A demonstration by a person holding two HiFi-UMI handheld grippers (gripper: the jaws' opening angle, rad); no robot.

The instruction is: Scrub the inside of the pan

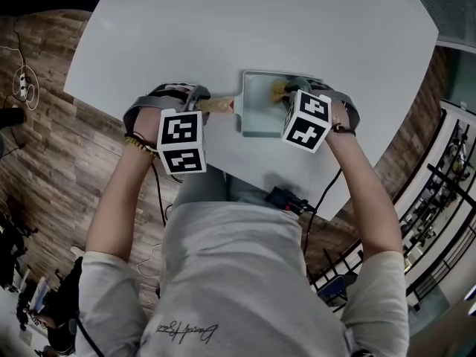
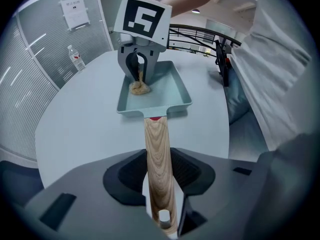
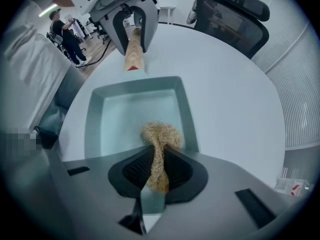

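Observation:
A pale blue-green square pan [image 1: 256,121] [image 2: 172,91] [image 3: 107,119] rests on the white table, its wooden handle [image 1: 216,105] [image 2: 158,154] [image 3: 133,54] pointing left. My left gripper [image 1: 201,99] [image 2: 161,194] is shut on that handle. My right gripper [image 1: 291,91] [image 3: 159,171] is shut on a tan fibrous scrubber [image 1: 279,89] [image 2: 140,87] [image 3: 160,136]. The scrubber's bushy end touches the pan floor near the pan's right wall. In the left gripper view the right gripper [image 2: 138,66] stands over the pan's far side.
The round white table [image 1: 223,28] spreads beyond the pan; its near edge lies just below the pan. A water bottle [image 2: 76,59] stands far off on the table. A black office chair [image 3: 235,14] sits behind the table. A black cable and box [image 1: 286,198] hang by the person's waist.

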